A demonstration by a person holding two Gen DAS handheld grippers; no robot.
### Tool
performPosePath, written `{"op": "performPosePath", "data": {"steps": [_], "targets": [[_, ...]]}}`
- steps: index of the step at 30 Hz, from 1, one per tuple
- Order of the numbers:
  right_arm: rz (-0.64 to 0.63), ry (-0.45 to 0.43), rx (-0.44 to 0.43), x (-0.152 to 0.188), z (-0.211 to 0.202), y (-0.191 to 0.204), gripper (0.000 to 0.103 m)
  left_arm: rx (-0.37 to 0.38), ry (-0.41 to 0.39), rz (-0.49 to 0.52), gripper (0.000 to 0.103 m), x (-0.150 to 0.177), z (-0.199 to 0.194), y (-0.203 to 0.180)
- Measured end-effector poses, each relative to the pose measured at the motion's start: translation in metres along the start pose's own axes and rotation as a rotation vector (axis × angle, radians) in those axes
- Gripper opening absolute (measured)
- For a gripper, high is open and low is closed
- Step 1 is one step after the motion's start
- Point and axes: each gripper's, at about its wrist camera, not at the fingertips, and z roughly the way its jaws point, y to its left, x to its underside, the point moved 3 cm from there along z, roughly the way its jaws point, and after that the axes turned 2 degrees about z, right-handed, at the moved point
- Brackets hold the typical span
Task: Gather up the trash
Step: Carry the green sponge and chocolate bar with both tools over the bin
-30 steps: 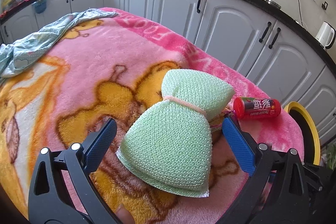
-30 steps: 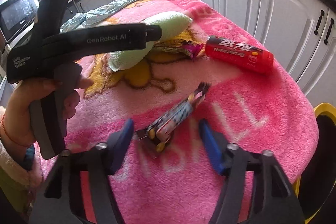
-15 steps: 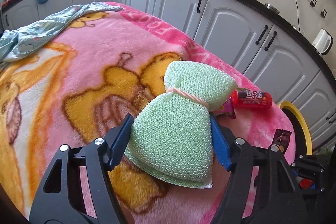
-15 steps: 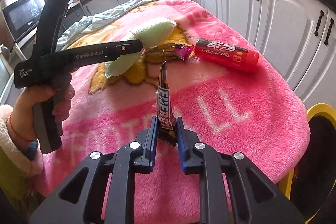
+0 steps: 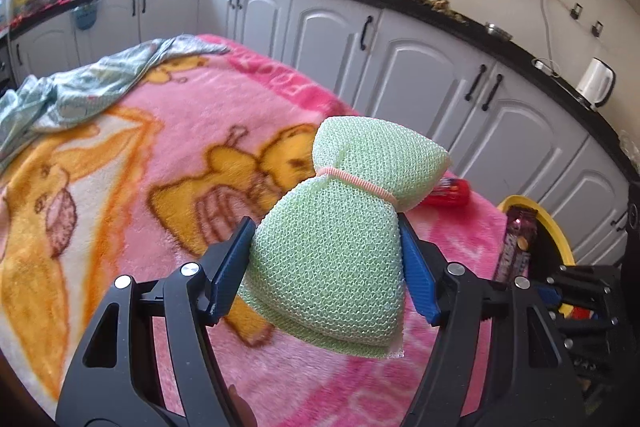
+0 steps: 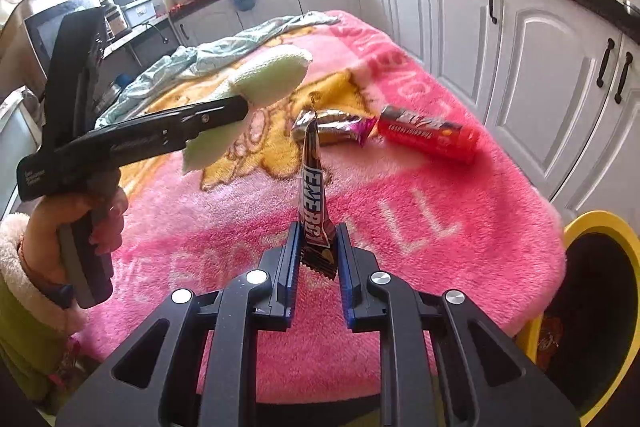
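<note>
My left gripper (image 5: 326,263) is shut on a pale green mesh scrubber (image 5: 340,235) tied with a pink band, lifted above the pink blanket (image 5: 160,131). From the right wrist view the same left gripper (image 6: 244,107) and scrubber (image 6: 272,75) hang at the left, held by a hand. My right gripper (image 6: 318,255) is shut on a dark candy-bar wrapper (image 6: 314,187) that stands upright between its blue pads. A crumpled foil wrapper (image 6: 336,125) and a red tube (image 6: 428,135) lie on the blanket beyond. The red tube (image 5: 452,193) peeks out behind the scrubber.
A yellow-rimmed bin (image 6: 592,227) stands at the blanket's right end, also the bin (image 5: 532,223) with the right gripper's wrapper beside it. A light green cloth (image 5: 80,95) lies crumpled at the far left. White cabinets (image 5: 420,83) line the back.
The left jaws closed on the scrubber and lifted it off the blanket. The right jaws closed on the candy wrapper and raised it upright.
</note>
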Motion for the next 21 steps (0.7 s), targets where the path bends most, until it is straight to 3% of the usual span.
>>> {"op": "performPosePath", "data": {"steps": [9, 21], "targets": [[0.040, -0.077, 0.055, 0.000, -0.048, -0.032, 0.017, 0.081, -0.049, 0.082, 0.061, -0.014, -0.015, -0.058], [0.170, -0.201, 0.163, 0.004, -0.113, -0.104, 0.017, 0.168, -0.064, 0.186, 0.061, -0.024, -0.011, -0.129]]}}
